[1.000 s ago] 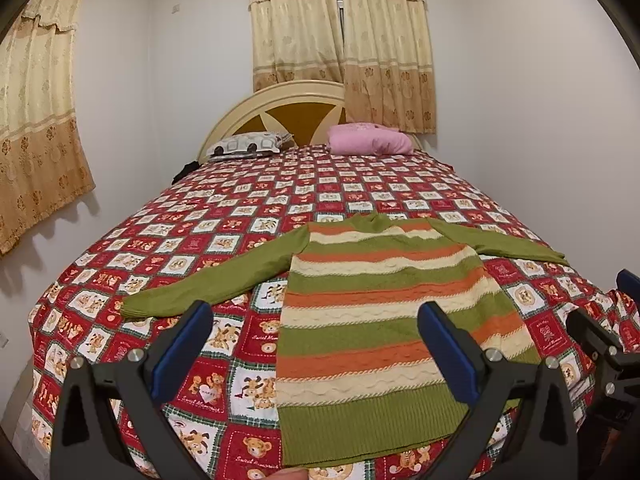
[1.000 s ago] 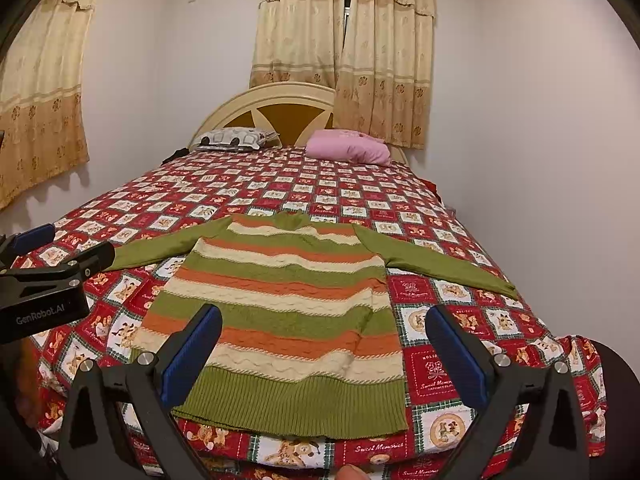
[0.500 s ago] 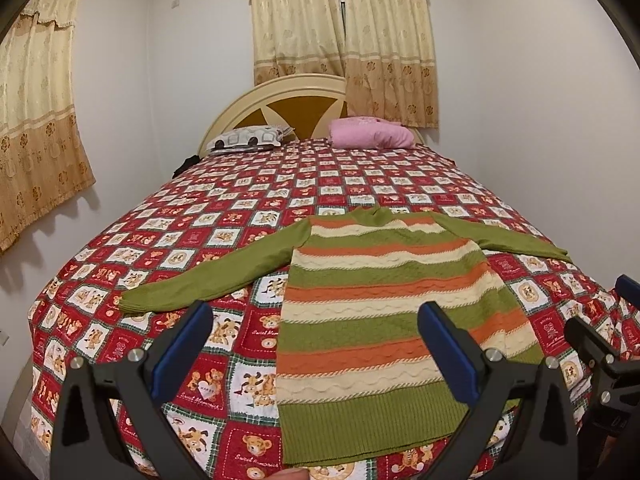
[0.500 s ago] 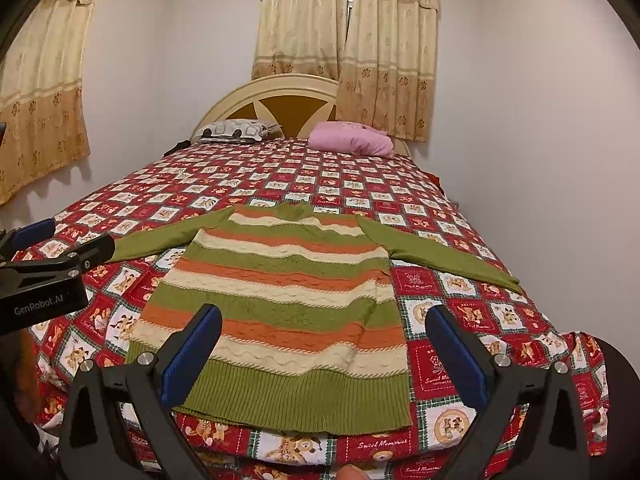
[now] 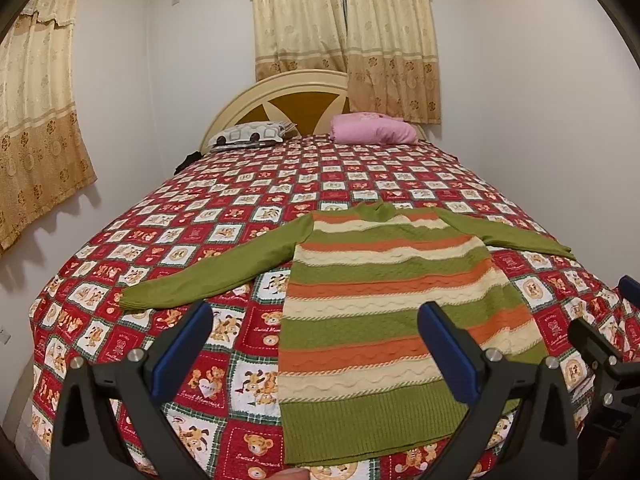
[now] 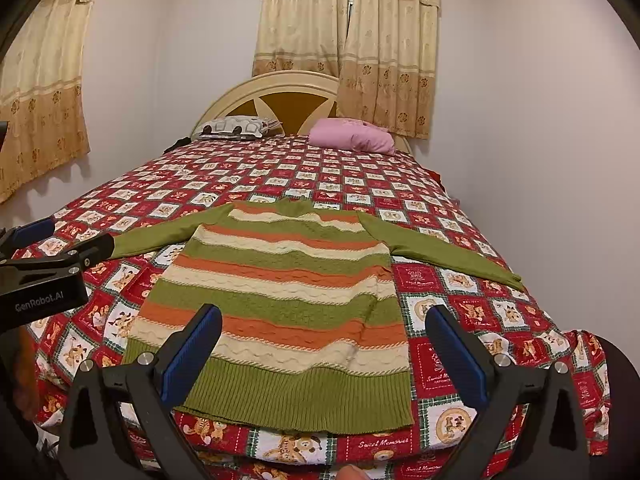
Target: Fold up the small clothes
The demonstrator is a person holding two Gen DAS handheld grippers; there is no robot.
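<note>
A small knitted sweater [image 5: 384, 304] with green, orange and cream stripes lies flat on the bed, hem toward me, both green sleeves spread out to the sides. It also shows in the right wrist view [image 6: 280, 300]. My left gripper [image 5: 316, 348] is open and empty, held above the hem's left part. My right gripper [image 6: 324, 344] is open and empty, above the hem's right part. The left sleeve cuff [image 5: 136, 298] lies out to the left, the right cuff [image 6: 508, 276] out to the right.
The bed has a red patchwork teddy-bear cover [image 5: 200, 232]. A patterned pillow [image 5: 248, 136] and a pink pillow [image 5: 372, 128] lie by the headboard [image 5: 296, 92]. White walls stand close on both sides. The other gripper shows at each view's edge [image 6: 44, 276].
Both grippers have tilted down slightly and moved a little nearer the sweater's hem. The sweater has not moved. Both stay open.
</note>
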